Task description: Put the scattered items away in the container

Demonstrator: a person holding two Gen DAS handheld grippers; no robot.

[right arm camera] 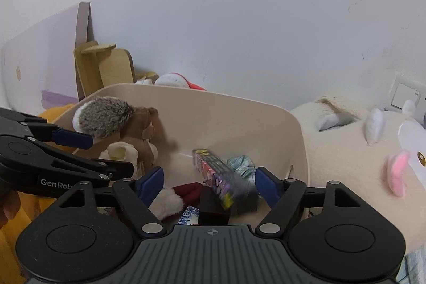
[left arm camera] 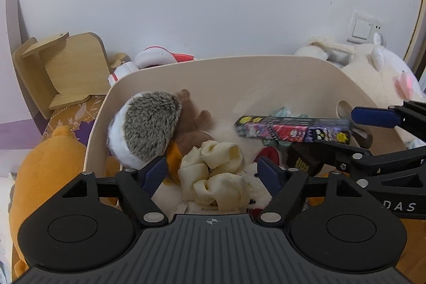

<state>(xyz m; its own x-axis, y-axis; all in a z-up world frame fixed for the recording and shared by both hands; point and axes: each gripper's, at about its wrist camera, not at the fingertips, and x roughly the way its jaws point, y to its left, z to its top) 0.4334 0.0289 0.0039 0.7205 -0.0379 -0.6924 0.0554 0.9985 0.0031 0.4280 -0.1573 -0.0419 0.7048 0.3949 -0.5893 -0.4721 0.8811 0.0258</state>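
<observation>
A beige container [left arm camera: 239, 71] holds a grey hedgehog plush [left arm camera: 149, 124], a brown bear plush [left arm camera: 191, 121] and a cream scrunchie [left arm camera: 218, 172]. My left gripper [left arm camera: 213, 175] is open just above the scrunchie, touching nothing. A long colourful patterned box [left arm camera: 290, 129] is blurred, in the air over the container's right side, between the fingers of my open right gripper [right arm camera: 209, 184]. In the right wrist view the box [right arm camera: 218, 177] is tilted and blurred above a dark block [right arm camera: 213, 209] and a red-and-white plush [right arm camera: 175, 198]. Neither pad touches it.
A wooden stand [left arm camera: 66, 71] sits at the back left by the wall. An orange plush [left arm camera: 48, 172] lies left of the container. A large cream plush [right arm camera: 359, 156] lies to its right. A red-and-white plush [left arm camera: 157, 57] lies behind the container. A wall switch [left arm camera: 362, 28] is at the right.
</observation>
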